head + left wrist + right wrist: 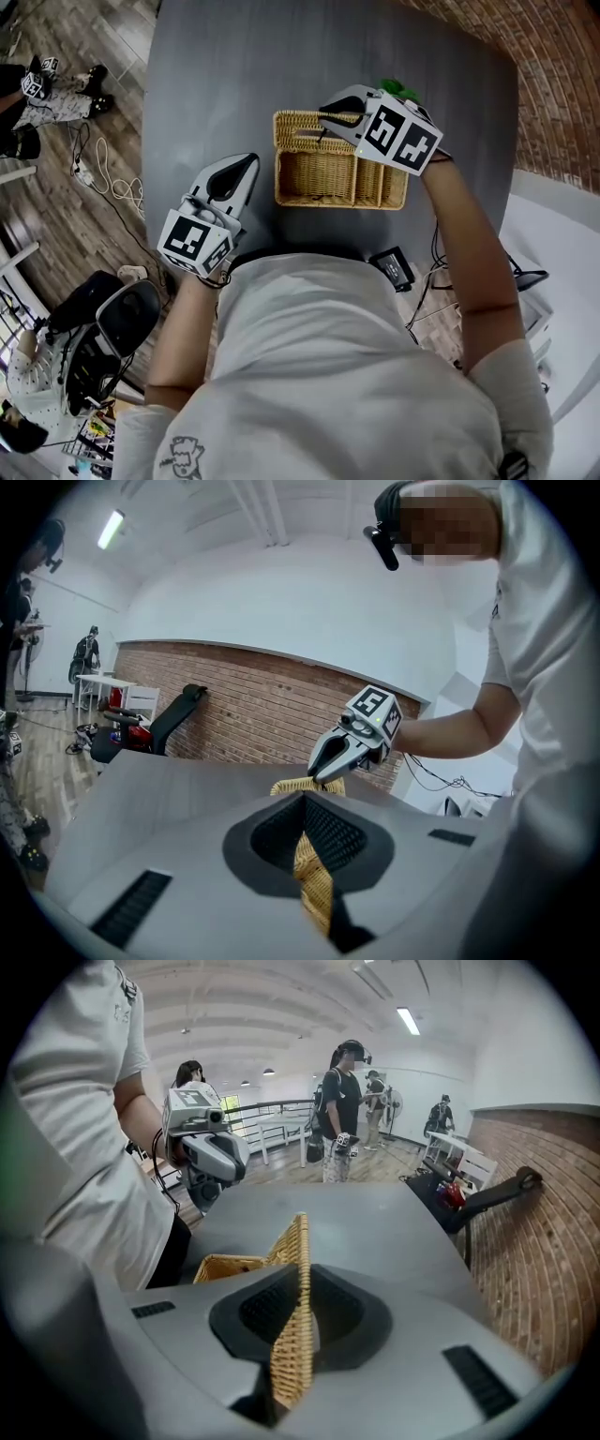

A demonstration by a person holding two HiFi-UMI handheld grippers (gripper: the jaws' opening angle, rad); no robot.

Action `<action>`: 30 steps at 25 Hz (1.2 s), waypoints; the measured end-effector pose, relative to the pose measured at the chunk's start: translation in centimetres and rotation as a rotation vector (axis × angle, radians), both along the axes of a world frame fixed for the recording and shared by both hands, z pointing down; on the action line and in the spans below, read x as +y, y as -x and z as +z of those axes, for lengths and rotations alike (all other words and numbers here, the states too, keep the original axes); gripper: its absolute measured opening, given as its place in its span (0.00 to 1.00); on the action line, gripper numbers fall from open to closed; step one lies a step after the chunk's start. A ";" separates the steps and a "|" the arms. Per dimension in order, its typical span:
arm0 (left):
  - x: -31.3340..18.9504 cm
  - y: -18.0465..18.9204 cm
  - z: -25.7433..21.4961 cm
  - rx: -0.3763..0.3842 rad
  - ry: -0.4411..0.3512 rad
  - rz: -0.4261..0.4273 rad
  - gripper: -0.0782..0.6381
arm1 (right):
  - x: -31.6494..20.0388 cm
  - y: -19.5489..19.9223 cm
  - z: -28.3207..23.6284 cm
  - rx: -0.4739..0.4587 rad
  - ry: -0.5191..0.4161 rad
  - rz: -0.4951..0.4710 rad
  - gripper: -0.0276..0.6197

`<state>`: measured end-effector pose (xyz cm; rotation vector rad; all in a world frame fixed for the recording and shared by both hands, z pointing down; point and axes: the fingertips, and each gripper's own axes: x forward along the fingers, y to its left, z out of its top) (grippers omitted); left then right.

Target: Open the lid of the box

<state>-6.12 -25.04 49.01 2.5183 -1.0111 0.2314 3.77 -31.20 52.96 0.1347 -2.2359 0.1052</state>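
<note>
A wicker box [323, 178] stands on the dark grey table [234, 75]. Its left lid flap [302, 120] is tipped up along the far edge, and the left half of the box shows its inside. My right gripper [324, 119] is shut on that flap's edge. In the right gripper view the woven lid [299, 1241] stands upright between the jaws of the right gripper [305, 1283]. My left gripper [251, 161] hovers just left of the box, shut, holding nothing. In the left gripper view the left gripper [302, 803] points at the box [316, 888].
A green thing [401, 89] lies beyond the right gripper. A black device [394, 265] with cables sits by the table's near edge. An office chair [122, 319] and floor cables [103, 178] are at the left; a white table [562, 253] is at the right. People stand in the background.
</note>
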 end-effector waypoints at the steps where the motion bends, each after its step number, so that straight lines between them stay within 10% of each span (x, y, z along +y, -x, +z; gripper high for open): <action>1: -0.2 -0.1 0.2 -0.001 0.003 0.002 0.12 | -0.3 -0.1 0.2 0.001 0.006 -0.002 0.11; 30: -1.8 -0.3 3.4 -0.004 0.075 -0.005 0.12 | -5.8 -0.8 8.0 0.072 0.095 0.002 0.11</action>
